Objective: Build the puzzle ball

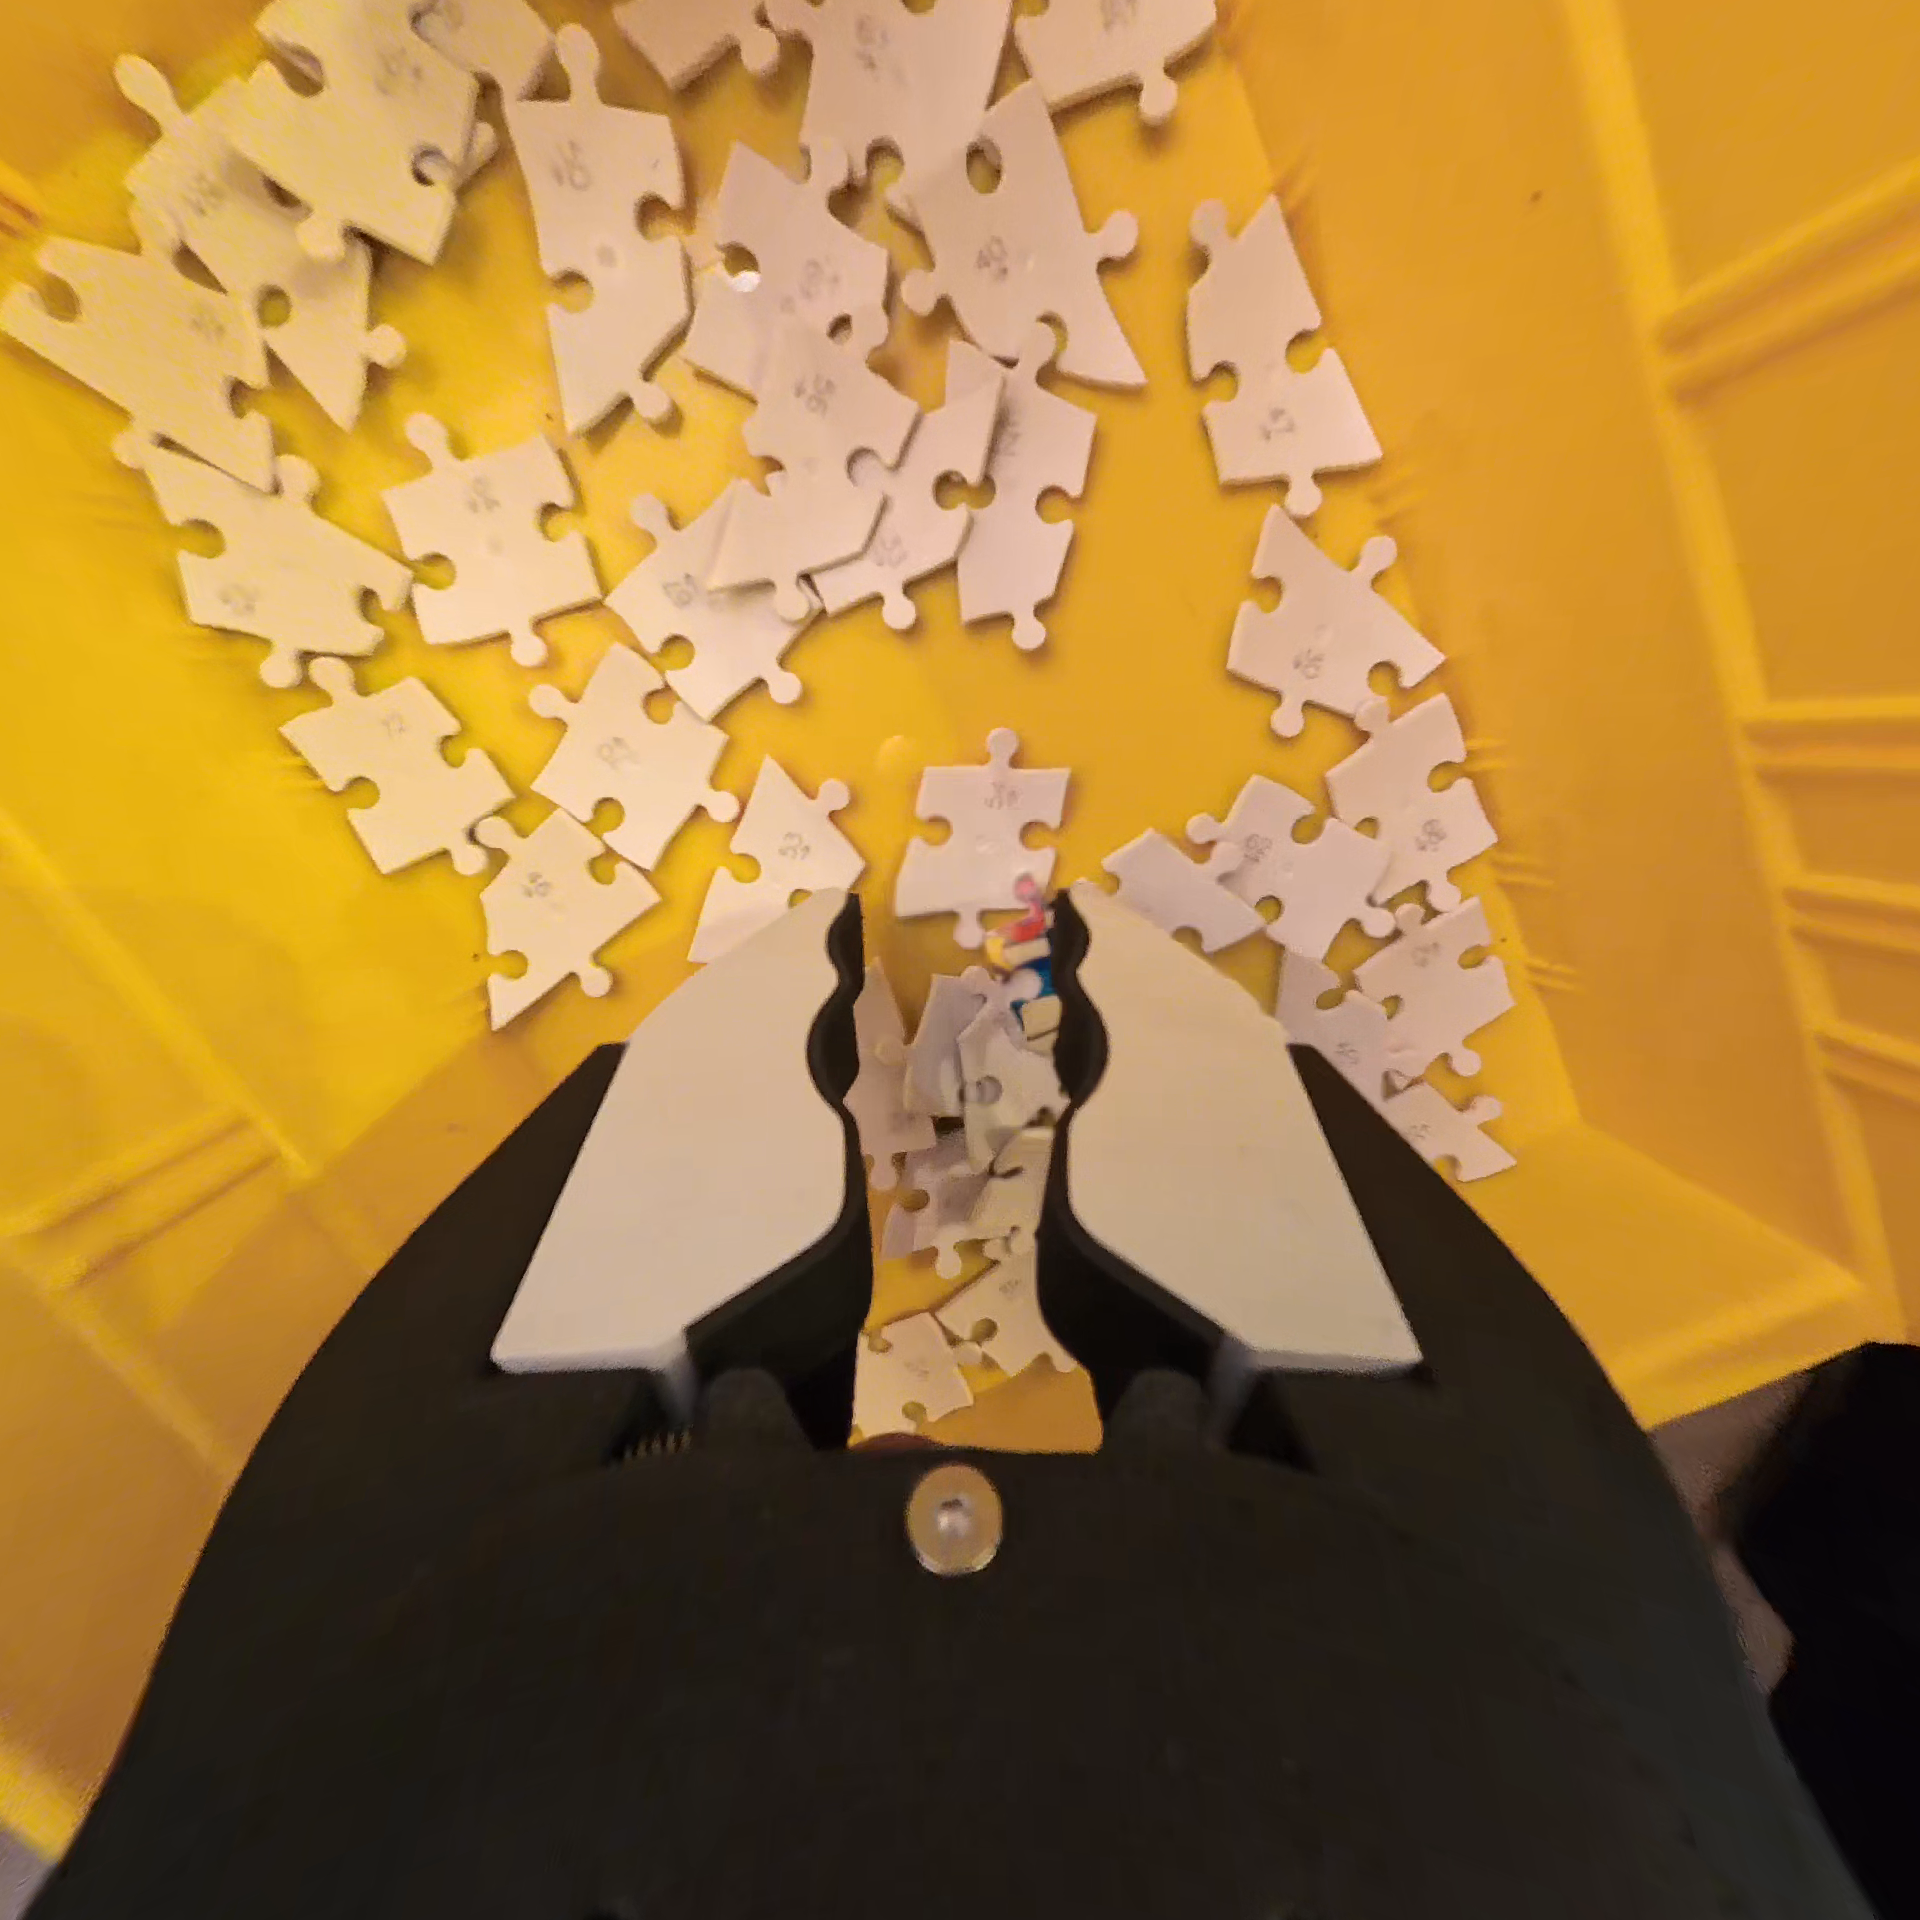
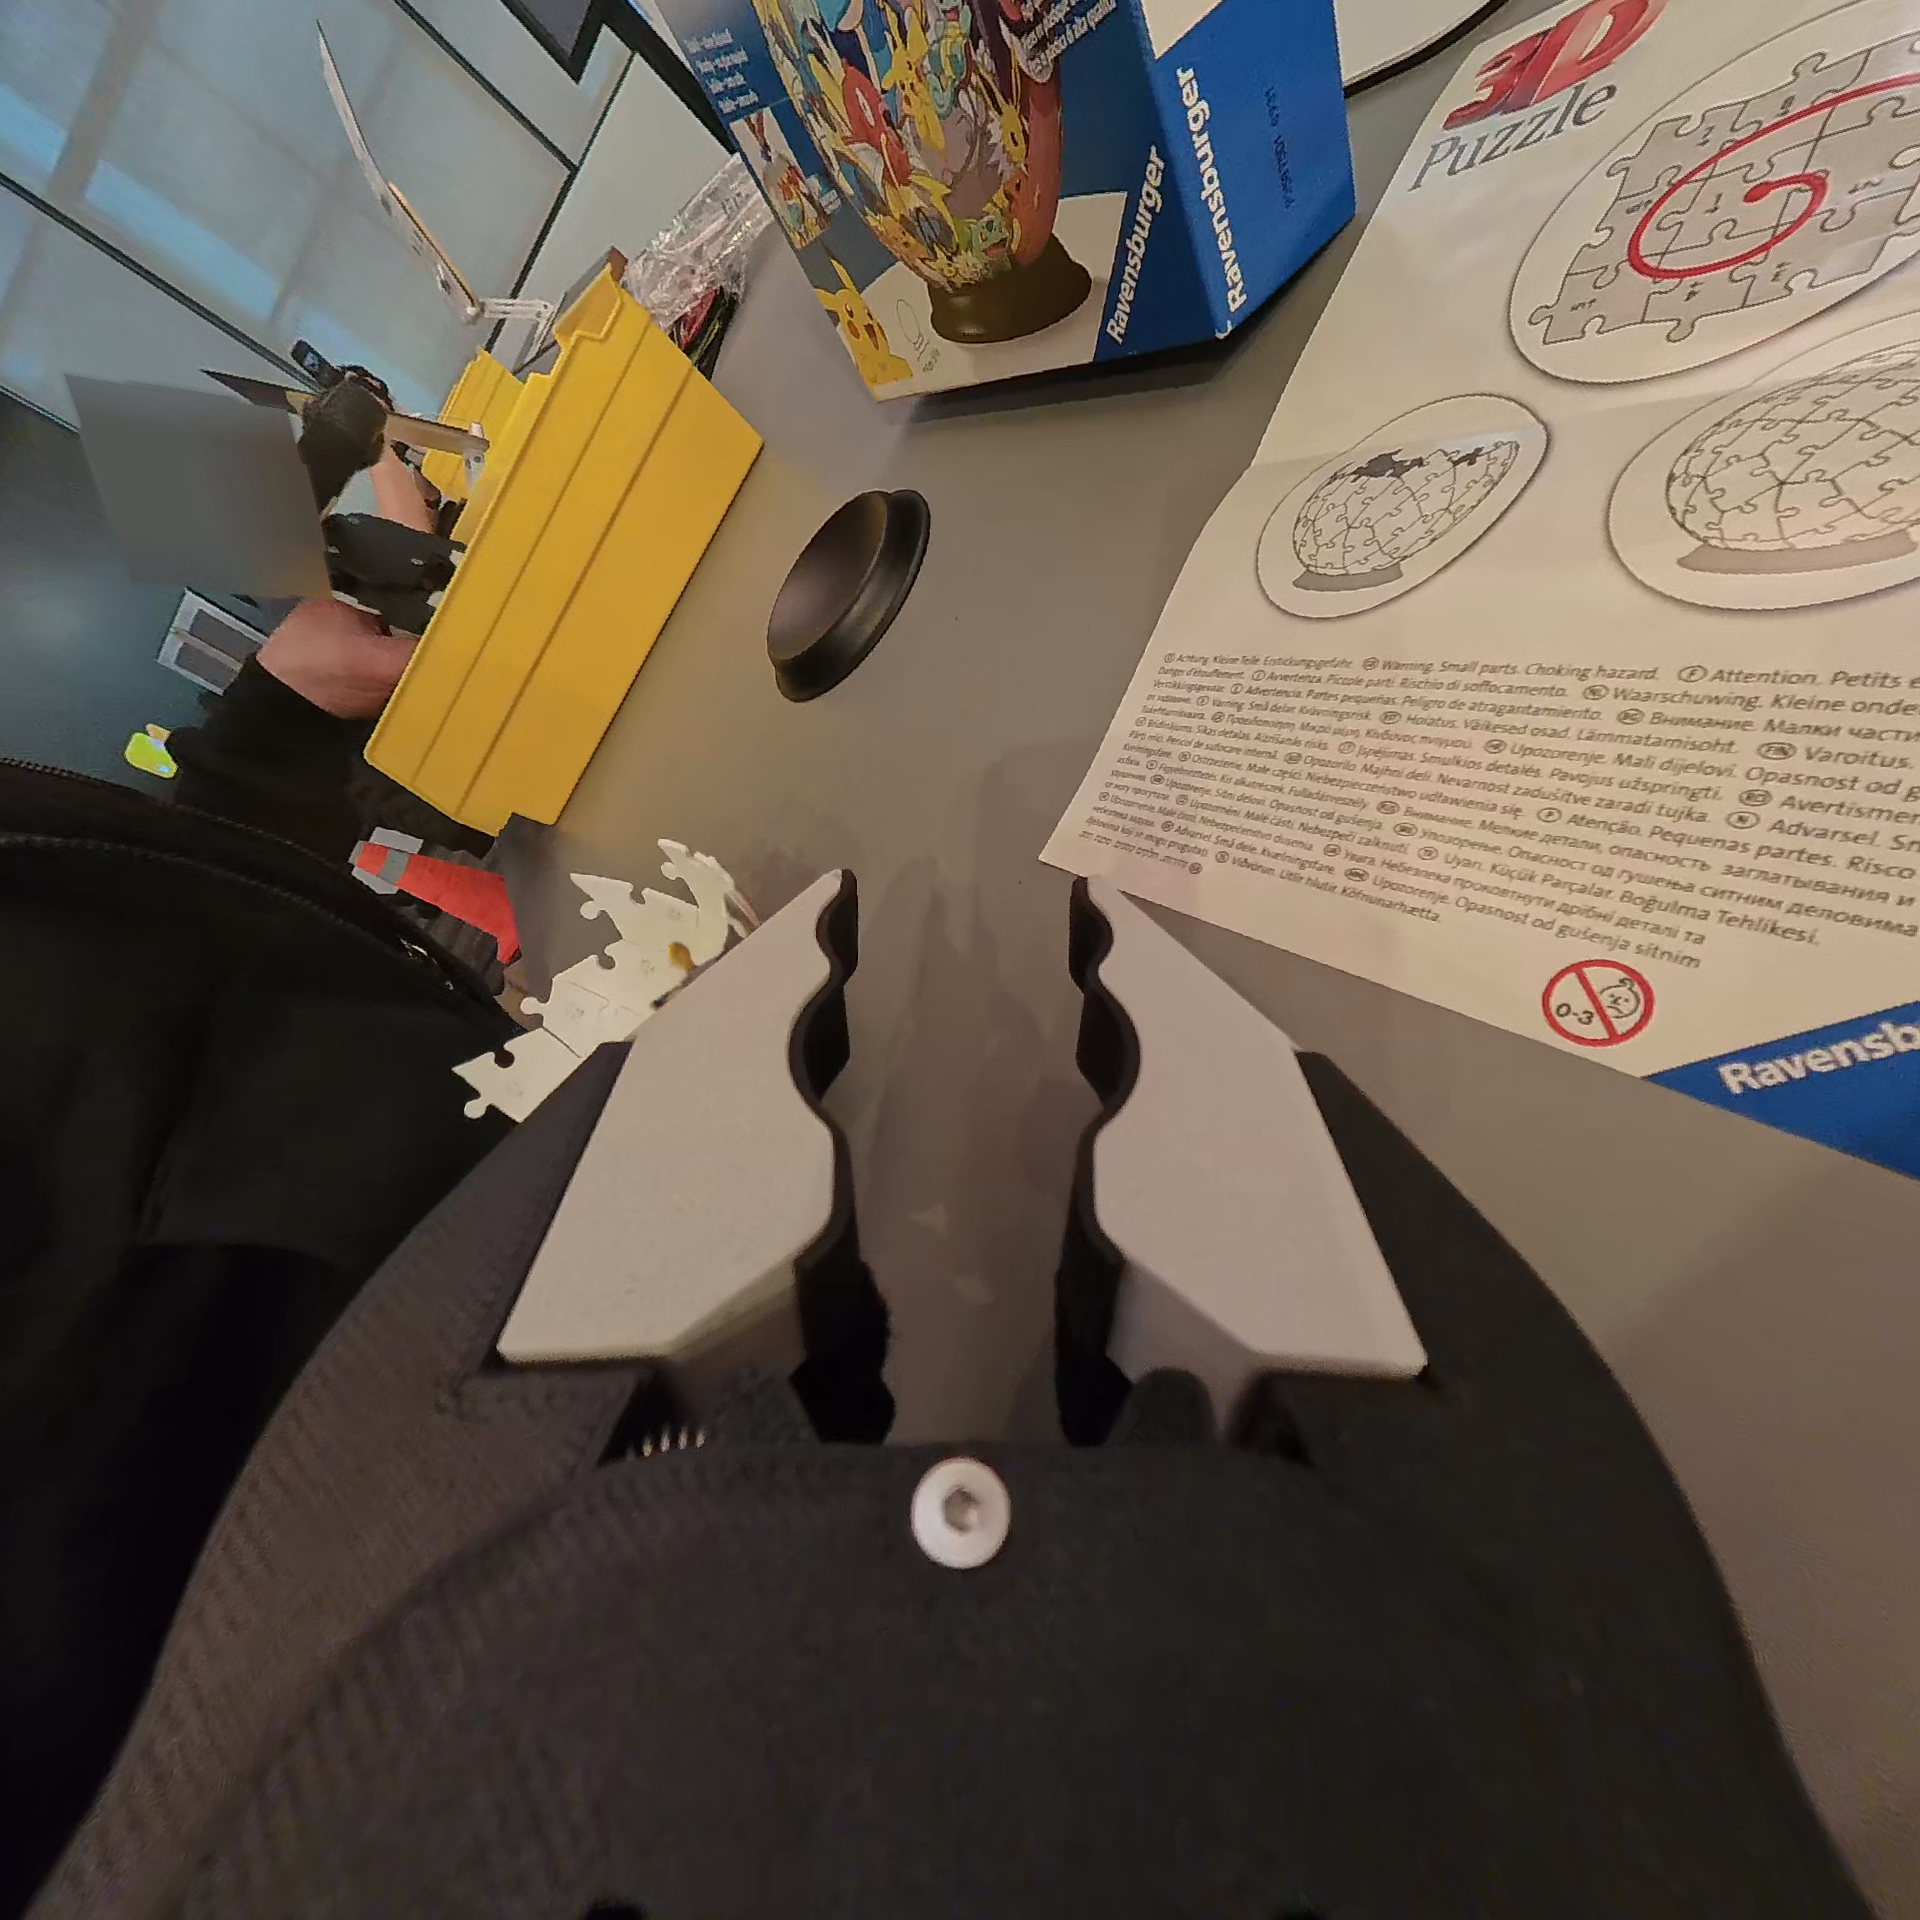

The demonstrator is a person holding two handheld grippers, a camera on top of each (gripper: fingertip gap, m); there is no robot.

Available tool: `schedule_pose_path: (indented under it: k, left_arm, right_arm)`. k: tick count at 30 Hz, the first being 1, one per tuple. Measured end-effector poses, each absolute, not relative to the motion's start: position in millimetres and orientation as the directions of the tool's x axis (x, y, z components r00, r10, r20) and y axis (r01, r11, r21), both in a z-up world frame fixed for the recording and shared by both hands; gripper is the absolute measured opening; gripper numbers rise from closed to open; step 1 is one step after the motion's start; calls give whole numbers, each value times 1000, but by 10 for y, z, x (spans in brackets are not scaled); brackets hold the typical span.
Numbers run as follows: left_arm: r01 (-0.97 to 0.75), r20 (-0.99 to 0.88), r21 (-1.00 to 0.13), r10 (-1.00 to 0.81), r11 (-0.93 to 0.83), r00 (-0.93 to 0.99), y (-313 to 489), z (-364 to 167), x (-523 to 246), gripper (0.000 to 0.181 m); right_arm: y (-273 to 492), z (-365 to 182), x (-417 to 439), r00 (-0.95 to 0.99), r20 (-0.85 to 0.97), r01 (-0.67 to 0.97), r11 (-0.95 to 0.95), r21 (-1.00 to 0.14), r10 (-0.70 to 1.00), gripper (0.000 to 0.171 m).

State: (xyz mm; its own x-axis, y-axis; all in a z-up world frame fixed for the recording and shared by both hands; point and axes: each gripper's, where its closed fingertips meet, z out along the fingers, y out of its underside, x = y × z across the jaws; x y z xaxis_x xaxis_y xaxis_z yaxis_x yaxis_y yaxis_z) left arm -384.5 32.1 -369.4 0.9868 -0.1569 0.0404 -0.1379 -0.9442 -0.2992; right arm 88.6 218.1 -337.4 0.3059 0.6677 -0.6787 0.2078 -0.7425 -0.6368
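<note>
My left gripper (image 1: 961, 914) is open and hangs inside a yellow bin (image 1: 1507, 520), over many loose white puzzle pieces (image 1: 665, 260) that lie face down. One piece (image 1: 982, 831) lies just past the fingertips. A heap of pieces (image 1: 966, 1101) shows between the jaws, with a colourful piece (image 1: 1023, 935) close to the right finger. My right gripper (image 2: 961, 904) is open and empty above the grey table (image 2: 997, 727). A joined patch of white pieces (image 2: 623, 977) lies just left of it. The black ball stand (image 2: 847, 592) sits farther ahead.
The yellow bin (image 2: 561, 582) stands at the left in the right wrist view, with a hand (image 2: 332, 655) at its far side. The puzzle box (image 2: 1039, 156) stands at the back. The instruction sheet (image 2: 1558, 623) covers the table's right. Dark clothing (image 2: 208, 1039) fills the near left. About 50 cm separates my left fingertips from my right.
</note>
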Motion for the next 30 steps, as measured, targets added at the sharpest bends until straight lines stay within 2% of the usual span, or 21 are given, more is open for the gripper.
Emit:
schedule_pose_path:
  k: [2,5,7,12,15,17,19,22,23,26,30]
  left_arm:
    - [-138,57,-316,-164,-939,985,326,-3673,-3825,27]
    - [-149,111,-313,-192,-938,975,287,-3701,-3728,3]
    - [-155,89,-301,-190,-941,978,260,-3699,-3743,0]
    - [-153,63,-318,-182,-936,981,218,-3662,-3771,0]
    - [-136,31,-376,-159,-917,987,276,-3551,-3826,0]
    - [-147,91,-361,-192,-921,977,230,-3533,-3725,0]
    - [-167,88,-260,-196,-951,977,110,-3641,-3718,36]
    - [-176,83,-233,-200,-956,976,79,-3724,-3673,49]
    - [-171,79,-229,-194,-958,978,87,-3731,-3678,47]
    - [-187,25,-251,-199,-950,980,131,-3740,-3717,27]
    - [-152,58,-301,-177,-941,982,176,-3729,-3694,24]
  right_arm:
    - [2179,-3373,885,304,-680,208,-743,-637,668,40]
    - [2173,-3370,884,299,-681,210,-742,-636,669,40]
    - [2170,-3368,883,297,-681,210,-742,-637,669,40]
    - [2167,-3358,884,290,-683,209,-741,-638,670,40]
    - [2163,-3355,883,287,-684,209,-741,-638,671,40]
    - [2163,-3356,883,287,-684,210,-740,-639,671,40]
    - [2162,-3354,882,286,-683,210,-740,-639,671,40]
    - [2162,-3355,881,287,-684,210,-741,-638,671,40]
    - [2163,-3356,881,288,-684,210,-741,-638,670,40]
    - [2163,-3357,881,289,-683,211,-740,-638,671,40]
    - [2168,-3361,883,293,-683,210,-742,-637,669,40]
